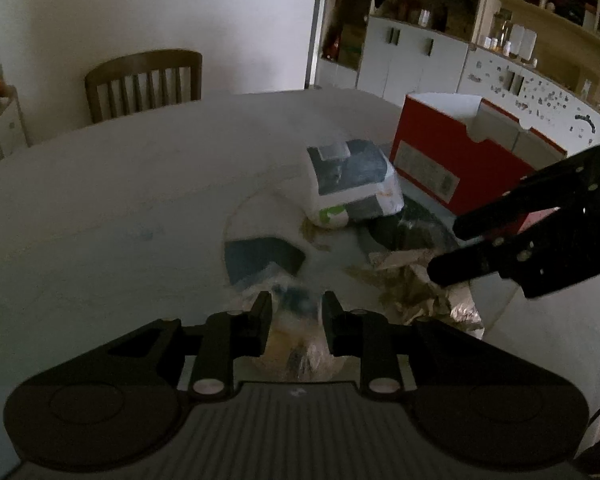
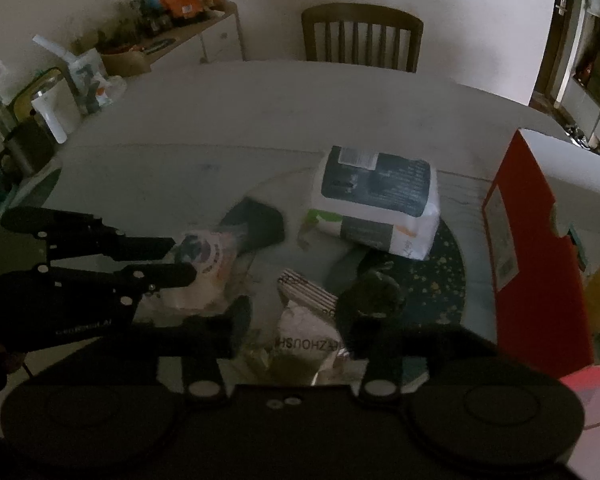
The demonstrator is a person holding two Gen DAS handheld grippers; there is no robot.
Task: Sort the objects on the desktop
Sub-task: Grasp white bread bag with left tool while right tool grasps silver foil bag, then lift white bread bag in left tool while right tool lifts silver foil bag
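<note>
Two views. Left wrist: left gripper (image 1: 296, 304) at 6 o'clock, jaws clamped on a crinkly clear plastic snack bag (image 1: 296, 336) with a dark round label; red cardboard box (image 1: 432, 148) at 2 o'clock. Film is slippery, so the bag may slide out or tear.

Right wrist: right gripper (image 2: 296, 320), jaws about half open, holding nothing, straddling a white printed paper packet (image 2: 306, 328) at 6 o'clock; white-and-navy wipes pack (image 2: 380, 200) at 12. Closing off-centre could crumple the packet.

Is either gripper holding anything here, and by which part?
Left gripper is shut on a clear plastic bag, pinched at its near end. Right gripper is open over a crumpled wrapper, holding nothing.
</note>
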